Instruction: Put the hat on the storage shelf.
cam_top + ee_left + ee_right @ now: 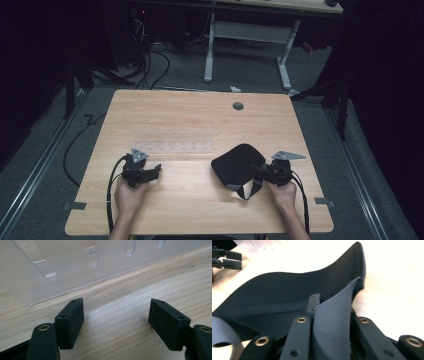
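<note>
Left gripper (156, 170): jaws wide apart, nothing between them; parked on the table just left of the eye mask, likely waiting its turn.
Clear rack (172, 141): slotted plastic, just behind the left gripper, left of the mask.
Eye mask (235, 162): black, lies right of centre, strap trailing toward the person.
Right gripper (261, 170): jaws pinched on the mask's right edge fold, probably to lift it.
Table (200, 110): pale wood; grey carpet, cables and a white desk frame beyond the mask.

Clear slotted rack (173, 145) on wooden table (190, 112)
</note>
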A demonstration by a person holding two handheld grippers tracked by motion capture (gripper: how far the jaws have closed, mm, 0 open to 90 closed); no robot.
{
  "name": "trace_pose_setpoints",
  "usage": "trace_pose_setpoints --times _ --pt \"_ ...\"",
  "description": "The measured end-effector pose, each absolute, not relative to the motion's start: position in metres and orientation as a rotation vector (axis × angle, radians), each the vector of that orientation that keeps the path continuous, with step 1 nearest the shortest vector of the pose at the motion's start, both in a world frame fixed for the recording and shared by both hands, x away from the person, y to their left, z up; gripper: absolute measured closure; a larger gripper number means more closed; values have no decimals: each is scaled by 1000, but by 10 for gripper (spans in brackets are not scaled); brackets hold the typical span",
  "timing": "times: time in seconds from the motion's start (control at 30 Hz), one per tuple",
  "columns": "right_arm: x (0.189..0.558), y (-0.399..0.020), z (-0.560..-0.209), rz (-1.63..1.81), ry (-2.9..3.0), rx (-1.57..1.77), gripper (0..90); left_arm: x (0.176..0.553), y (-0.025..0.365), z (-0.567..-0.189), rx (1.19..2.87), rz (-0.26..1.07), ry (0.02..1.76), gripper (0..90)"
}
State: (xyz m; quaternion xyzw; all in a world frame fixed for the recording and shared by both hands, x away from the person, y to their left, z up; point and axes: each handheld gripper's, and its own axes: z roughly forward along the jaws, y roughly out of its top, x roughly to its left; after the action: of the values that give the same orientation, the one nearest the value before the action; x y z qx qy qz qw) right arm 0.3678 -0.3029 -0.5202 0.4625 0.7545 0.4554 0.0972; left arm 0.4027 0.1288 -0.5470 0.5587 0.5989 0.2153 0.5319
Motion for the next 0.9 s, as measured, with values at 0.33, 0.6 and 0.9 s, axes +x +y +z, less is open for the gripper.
trace_pose_setpoints --times 0.33,0.6,0.9 --pt "361 -311 -518 1441 2245 1369 843 403 129 -547 1332 514 1429 291" --pt "354 -309 -512 1407 2230 1341 849 403 129 -547 1331 514 1429 291" --pt "346 -312 -505 1377 2204 1357 853 403 129 -547 1332 515 1429 291"
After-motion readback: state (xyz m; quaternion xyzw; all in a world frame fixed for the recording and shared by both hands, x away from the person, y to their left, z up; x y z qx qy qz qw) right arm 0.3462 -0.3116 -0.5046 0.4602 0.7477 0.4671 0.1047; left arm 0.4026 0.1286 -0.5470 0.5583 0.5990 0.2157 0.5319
